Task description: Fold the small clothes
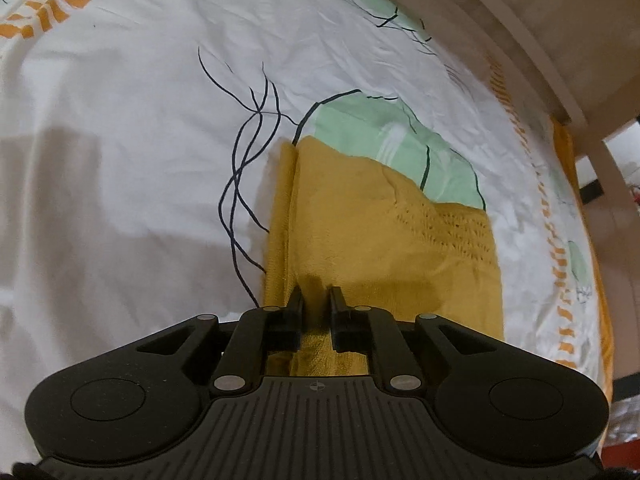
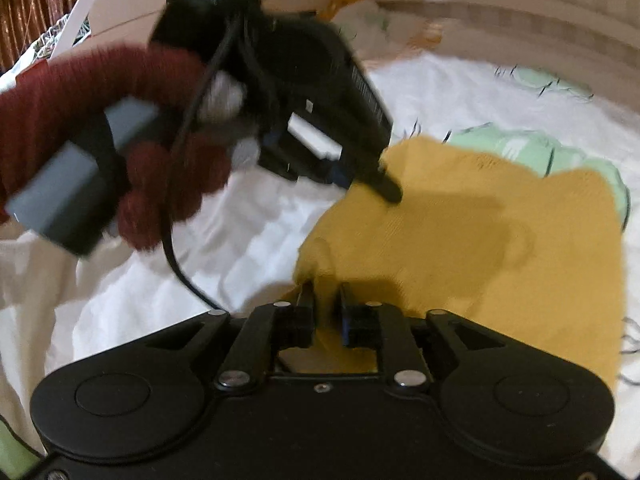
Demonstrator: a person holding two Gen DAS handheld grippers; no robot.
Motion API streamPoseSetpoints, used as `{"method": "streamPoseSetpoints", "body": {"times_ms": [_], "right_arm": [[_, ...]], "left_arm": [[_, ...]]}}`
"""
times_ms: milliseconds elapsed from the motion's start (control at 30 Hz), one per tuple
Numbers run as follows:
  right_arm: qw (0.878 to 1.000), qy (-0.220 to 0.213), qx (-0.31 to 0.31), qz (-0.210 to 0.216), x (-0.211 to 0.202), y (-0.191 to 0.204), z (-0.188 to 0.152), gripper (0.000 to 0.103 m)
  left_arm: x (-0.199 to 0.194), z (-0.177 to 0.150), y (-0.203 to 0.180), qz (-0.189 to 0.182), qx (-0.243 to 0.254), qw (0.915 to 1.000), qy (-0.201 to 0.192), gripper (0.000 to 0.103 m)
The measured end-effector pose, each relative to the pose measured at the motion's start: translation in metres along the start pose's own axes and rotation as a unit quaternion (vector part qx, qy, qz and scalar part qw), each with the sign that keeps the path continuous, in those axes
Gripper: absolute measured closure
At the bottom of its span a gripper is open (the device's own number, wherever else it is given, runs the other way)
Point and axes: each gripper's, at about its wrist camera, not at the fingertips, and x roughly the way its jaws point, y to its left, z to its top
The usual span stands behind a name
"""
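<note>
A mustard-yellow knit garment [image 1: 380, 240] lies folded on a white printed bedsheet [image 1: 120, 120]. A narrow folded strip runs along its left edge. My left gripper [image 1: 316, 300] is down on the near left part of the garment, jaws almost together and pinching cloth in the narrow gap. The right wrist view shows this same left gripper [image 2: 390, 192] with its tip dug into the garment [image 2: 480, 240]. My right gripper [image 2: 326, 300] sits at the near corner, jaws slightly apart. A raised ridge of yellow cloth stands between them, and the pads do not press on it.
A hand in a dark red knit sleeve [image 2: 80, 80] holds the left gripper's grey handle, and a black cable [image 2: 176, 256] hangs from it. A pale wooden bed frame [image 1: 520, 40] borders the far right side. The sheet's orange-trimmed edge [image 1: 568, 272] drops off on the right.
</note>
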Motion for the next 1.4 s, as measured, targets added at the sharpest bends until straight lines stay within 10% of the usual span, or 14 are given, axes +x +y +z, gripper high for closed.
{"method": "streamPoseSetpoints", "body": {"times_ms": [167,900,1400], "right_arm": [[1.0,0.0,0.009,0.027,-0.013,-0.004,-0.004,0.053],[0.991,-0.014,0.133,0.006,-0.075,-0.04,-0.016,0.037],[0.972,-0.035,0.232,-0.027,-0.09,-0.096,-0.018,0.0]], "left_arm": [[-0.006,-0.003,-0.002,0.026,0.009,0.9996,-0.004,0.079],[-0.034,-0.059,-0.018,0.037,0.069,0.9969,-0.003,0.07],[-0.027,-0.075,-0.034,0.087,0.127,0.988,-0.01,0.029]]}}
